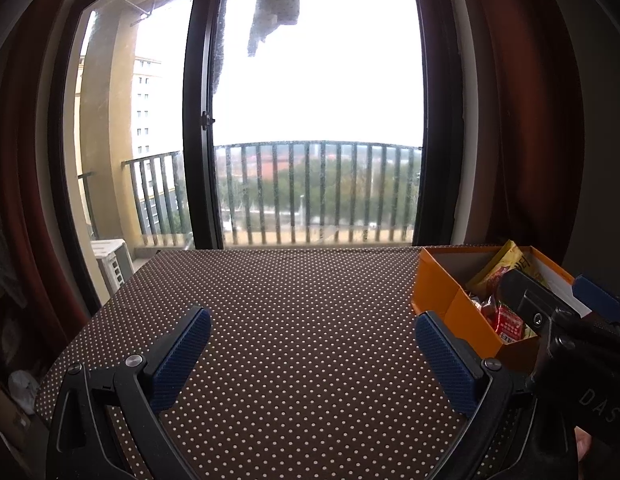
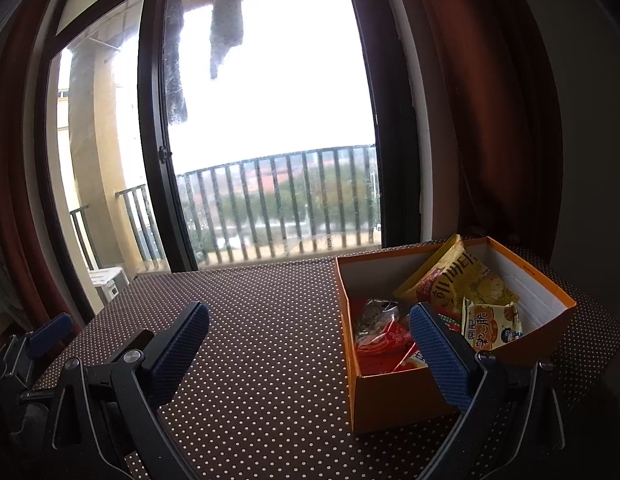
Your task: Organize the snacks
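An orange cardboard box (image 2: 390, 396) stands on the right of the brown dotted table (image 2: 269, 340). It holds a large yellow chip bag (image 2: 454, 280), a small yellow snack pack (image 2: 490, 326) and red packets (image 2: 382, 344). My right gripper (image 2: 310, 356) is open and empty, its right finger in front of the box's near left corner. My left gripper (image 1: 312, 360) is open and empty over the bare cloth, left of the box (image 1: 450, 304). The right gripper (image 1: 558, 312) shows at the right edge of the left wrist view.
A glass balcony door with a black frame (image 1: 197, 120) and a railing (image 1: 318, 188) lies beyond the table's far edge. Red-brown curtains (image 2: 490, 120) hang on both sides. An air-conditioner unit (image 1: 111, 264) sits outside at the left.
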`<act>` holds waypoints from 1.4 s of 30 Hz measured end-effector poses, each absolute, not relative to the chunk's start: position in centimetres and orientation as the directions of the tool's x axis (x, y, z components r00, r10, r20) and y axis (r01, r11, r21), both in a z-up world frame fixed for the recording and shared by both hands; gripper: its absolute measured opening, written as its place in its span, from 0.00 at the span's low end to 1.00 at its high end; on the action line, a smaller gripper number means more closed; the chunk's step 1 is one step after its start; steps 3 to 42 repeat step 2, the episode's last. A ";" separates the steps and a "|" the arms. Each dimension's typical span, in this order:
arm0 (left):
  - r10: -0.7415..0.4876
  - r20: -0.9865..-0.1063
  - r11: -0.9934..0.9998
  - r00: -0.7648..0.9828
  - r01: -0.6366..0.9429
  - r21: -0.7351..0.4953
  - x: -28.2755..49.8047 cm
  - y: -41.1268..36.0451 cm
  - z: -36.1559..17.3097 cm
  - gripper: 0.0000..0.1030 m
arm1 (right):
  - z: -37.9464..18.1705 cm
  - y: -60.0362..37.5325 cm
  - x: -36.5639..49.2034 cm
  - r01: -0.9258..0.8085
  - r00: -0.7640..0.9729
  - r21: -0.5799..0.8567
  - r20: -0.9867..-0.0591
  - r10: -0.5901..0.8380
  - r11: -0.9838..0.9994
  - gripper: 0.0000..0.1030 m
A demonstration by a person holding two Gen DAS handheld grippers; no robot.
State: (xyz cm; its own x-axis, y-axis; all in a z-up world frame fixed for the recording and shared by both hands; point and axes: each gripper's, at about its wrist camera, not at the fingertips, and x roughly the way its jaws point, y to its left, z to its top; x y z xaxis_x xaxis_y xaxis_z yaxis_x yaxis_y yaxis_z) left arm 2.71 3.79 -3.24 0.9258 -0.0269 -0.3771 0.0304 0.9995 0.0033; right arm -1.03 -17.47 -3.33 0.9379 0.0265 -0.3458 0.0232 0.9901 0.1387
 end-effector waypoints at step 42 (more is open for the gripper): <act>-0.019 -0.377 1.000 0.926 0.024 0.008 2.7 3.7 -3.3 1.00 | -3.5 -17.6 -1.0 0.023 0.936 0.144 -0.351 0.030 0.989 0.98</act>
